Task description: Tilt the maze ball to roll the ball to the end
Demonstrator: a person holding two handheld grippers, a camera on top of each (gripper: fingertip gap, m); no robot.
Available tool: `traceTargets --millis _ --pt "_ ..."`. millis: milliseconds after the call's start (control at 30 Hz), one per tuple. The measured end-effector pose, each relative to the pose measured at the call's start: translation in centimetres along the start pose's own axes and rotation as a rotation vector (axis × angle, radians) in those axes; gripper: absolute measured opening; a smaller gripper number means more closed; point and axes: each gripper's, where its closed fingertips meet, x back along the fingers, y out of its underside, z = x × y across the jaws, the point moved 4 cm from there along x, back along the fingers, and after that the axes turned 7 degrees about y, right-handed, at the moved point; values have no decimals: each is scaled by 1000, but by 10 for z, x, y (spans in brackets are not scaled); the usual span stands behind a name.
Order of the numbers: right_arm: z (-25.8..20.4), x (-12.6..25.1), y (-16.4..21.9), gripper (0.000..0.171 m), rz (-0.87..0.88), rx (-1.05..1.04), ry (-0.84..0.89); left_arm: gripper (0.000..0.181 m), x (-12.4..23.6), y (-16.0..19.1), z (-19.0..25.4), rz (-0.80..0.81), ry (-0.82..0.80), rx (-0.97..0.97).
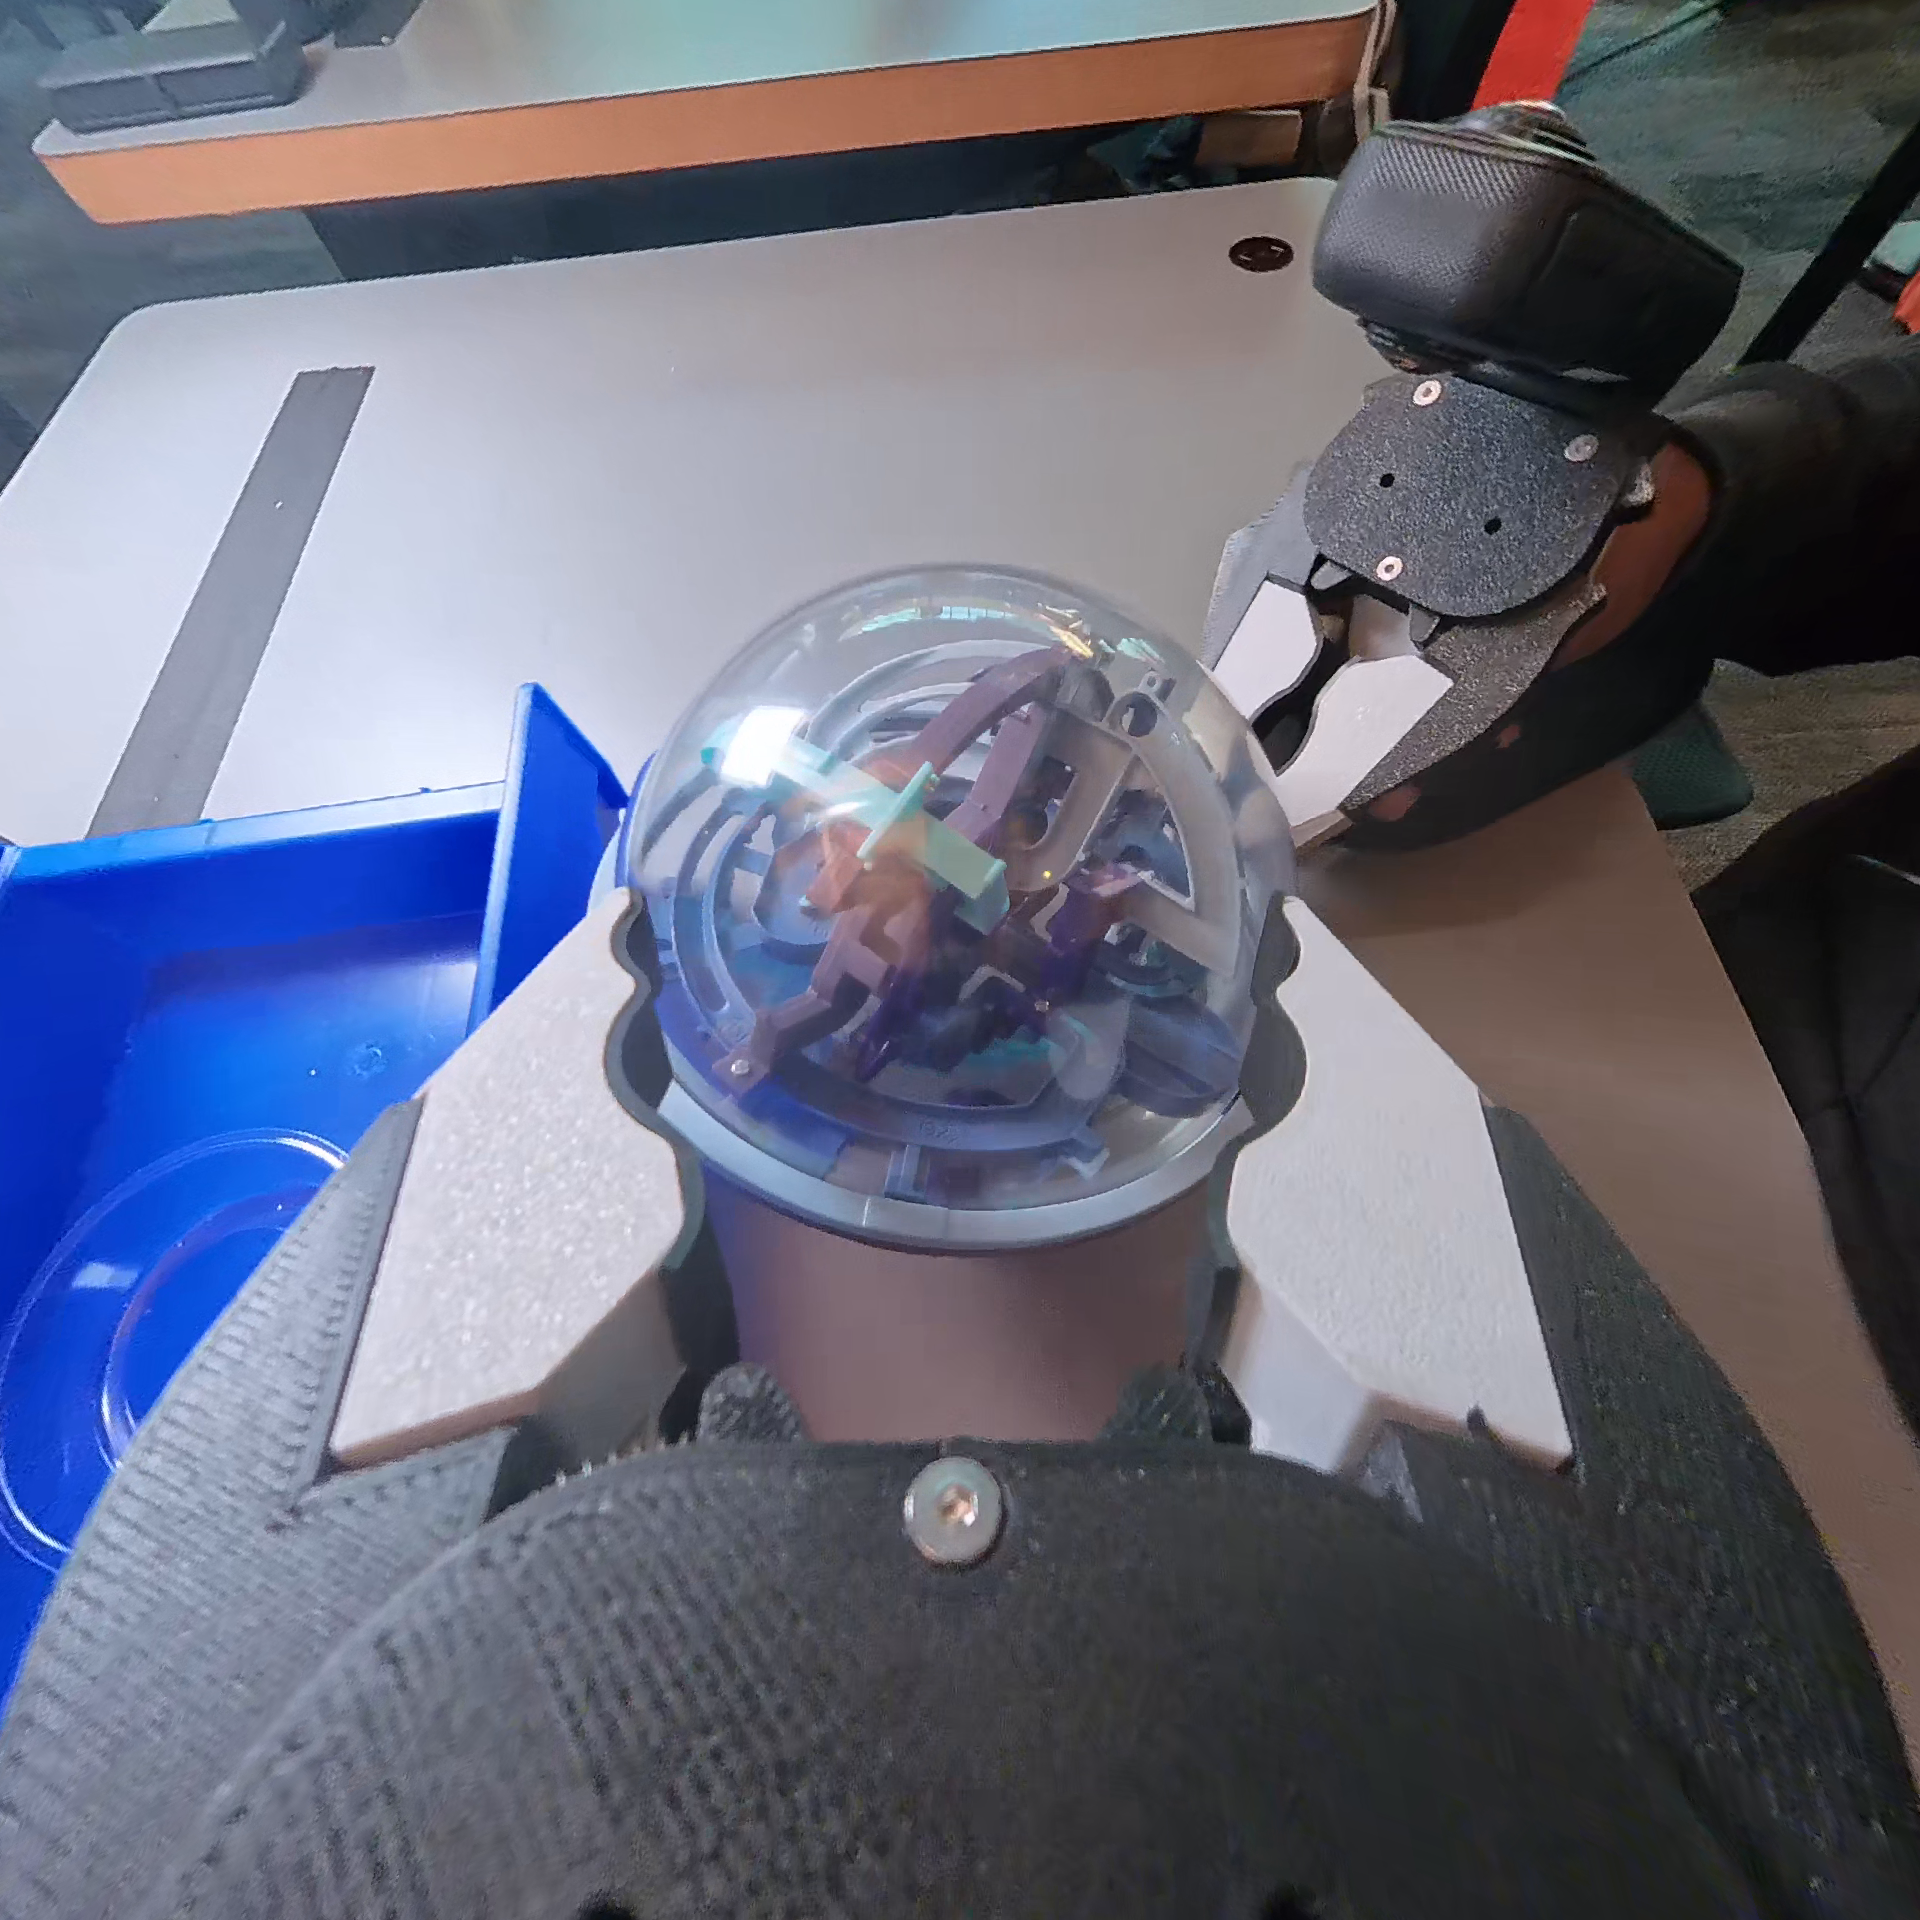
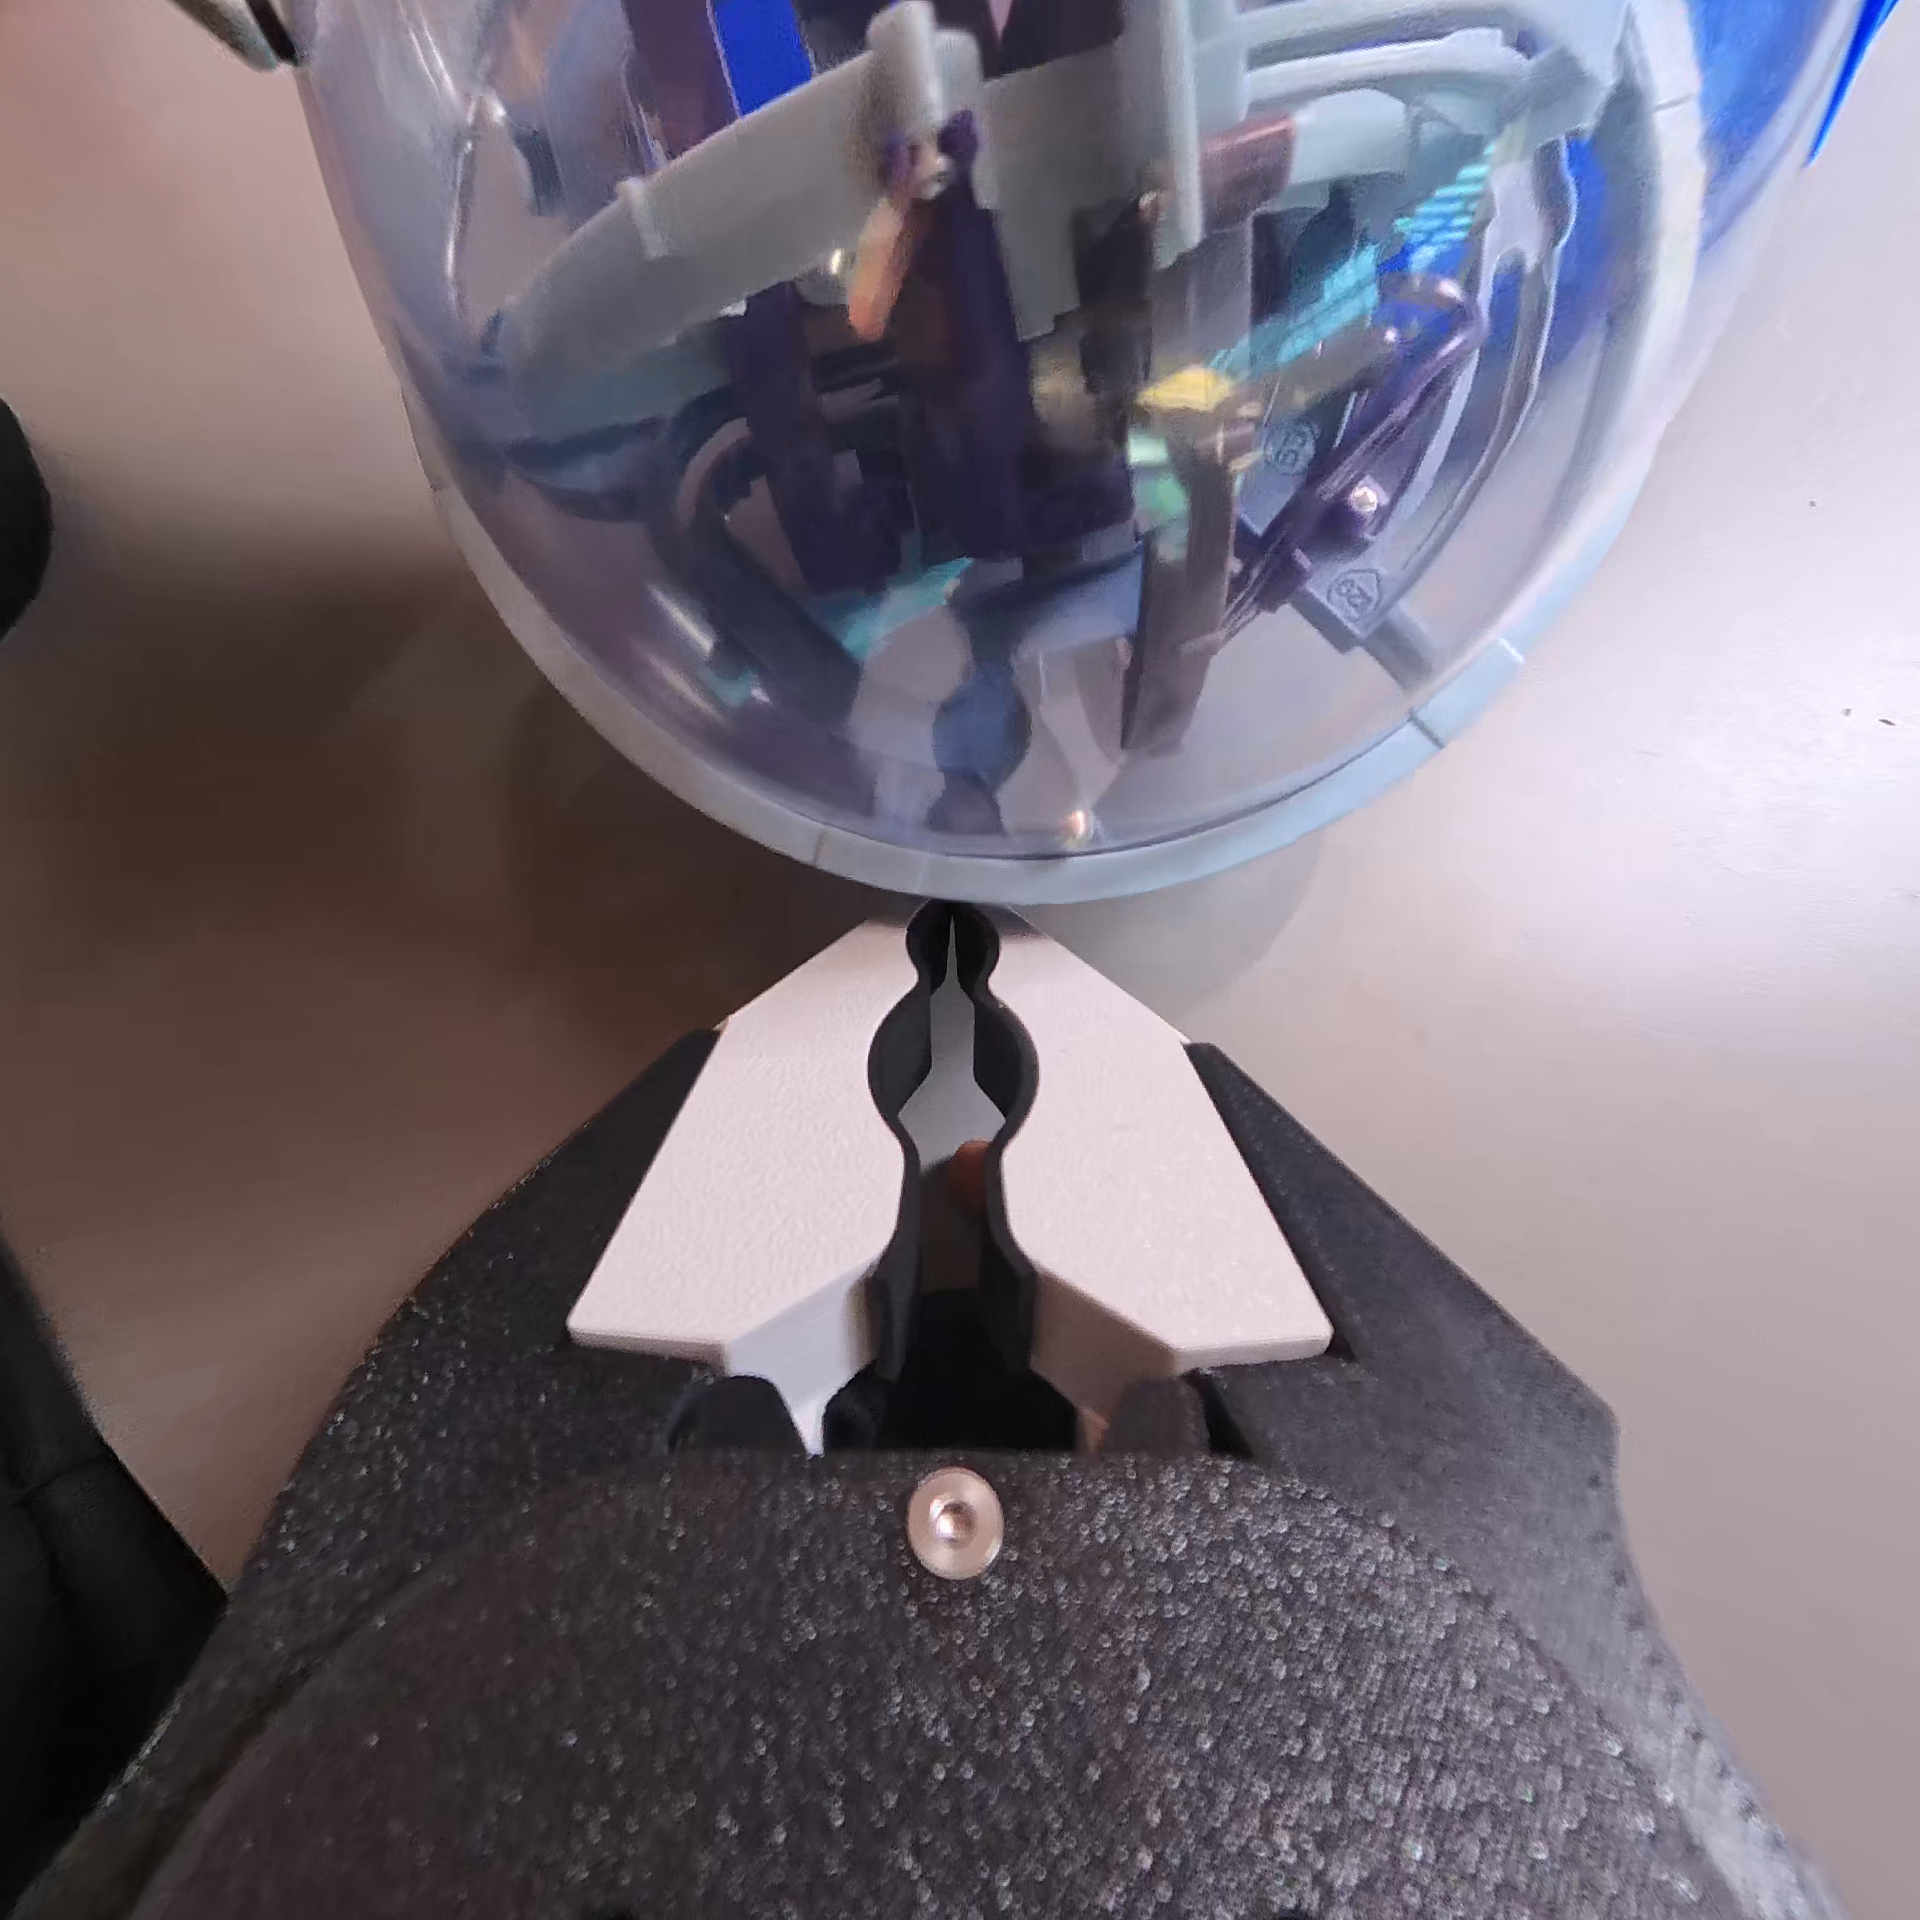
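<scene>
The maze ball (image 1: 951,894) is a clear sphere with purple, brown, grey and teal tracks inside and a grey rim band. My left gripper (image 1: 951,935) is shut on it, one white pad on each side, holding it above the grey table (image 1: 727,416). My right gripper (image 2: 951,920) is shut and empty, its tips right at the ball's rim band (image 2: 1039,862). In the left wrist view the right gripper (image 1: 1314,831) sits at the ball's right side. A small shiny ball (image 2: 1077,824) lies inside near the rim.
A blue bin (image 1: 260,935) stands left of the ball, with a clear round plastic lid (image 1: 156,1330) in it. A black tape strip (image 1: 239,592) runs along the table's left. Another table (image 1: 727,104) stands behind.
</scene>
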Motion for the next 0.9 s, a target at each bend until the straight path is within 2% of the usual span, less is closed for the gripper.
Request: traceTargets --millis 467,633,800,833,900 --pt "-1 1 0 0 0 18 15 112 1 3 5 22 8 -28" --pt "-2 4 0 9 7 30 21 111 2 3 5 25 8 -28" --pt "3 16 2 29 21 27 -17 111 2 3 5 24 10 -28" --pt "9 20 2 36 28 28 -25 111 3 4 4 28 12 -23" --pt "24 26 2 63 43 46 -56 110 3 4 3 36 16 -14"
